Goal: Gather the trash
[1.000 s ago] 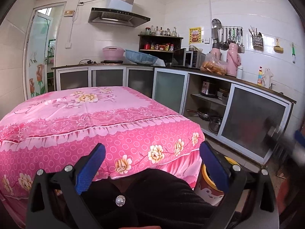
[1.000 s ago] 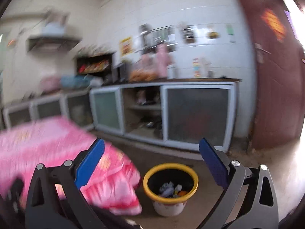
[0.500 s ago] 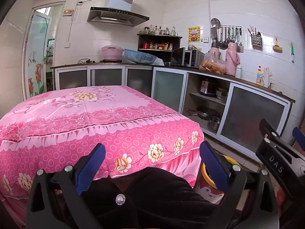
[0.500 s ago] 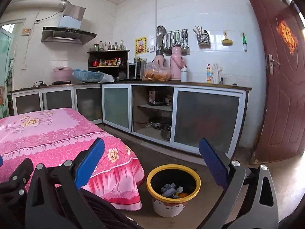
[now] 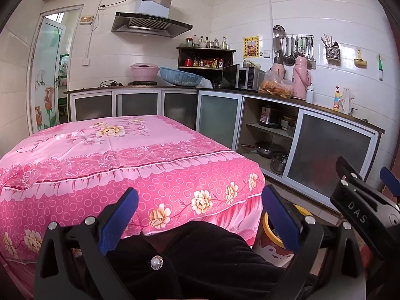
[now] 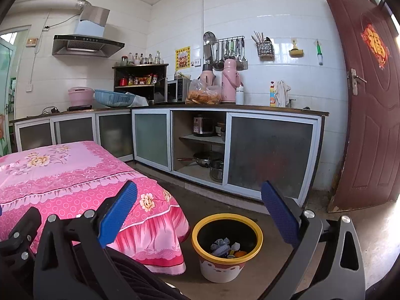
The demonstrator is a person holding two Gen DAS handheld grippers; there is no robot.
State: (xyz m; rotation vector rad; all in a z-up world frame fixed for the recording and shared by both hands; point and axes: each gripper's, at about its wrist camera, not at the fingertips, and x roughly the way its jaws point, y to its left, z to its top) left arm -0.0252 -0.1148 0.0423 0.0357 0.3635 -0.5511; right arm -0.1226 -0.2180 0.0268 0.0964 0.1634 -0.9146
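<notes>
A white trash bin with a yellow rim [image 6: 227, 247] stands on the floor by the table corner; crumpled wrappers and scraps [image 6: 226, 247] lie inside it. Its rim also shows in the left wrist view [image 5: 301, 211], mostly hidden. My right gripper [image 6: 198, 211] is open and empty, held above and short of the bin. My left gripper [image 5: 200, 216] is open and empty, in front of the table covered with a pink floral cloth [image 5: 112, 150]. The right gripper's body shows at the right edge of the left wrist view [image 5: 360, 210].
Low kitchen cabinets [image 6: 270, 155] run along the far wall, one bay open with pots. A brown door [image 6: 370, 115] stands open at right. My dark-clothed lap [image 5: 200, 257] is below the left gripper. Bare floor [image 6: 350, 227] lies around the bin.
The right gripper swung and settled, its view going from blurred to sharp, and it came into the left wrist view at right. The left gripper hardly moved.
</notes>
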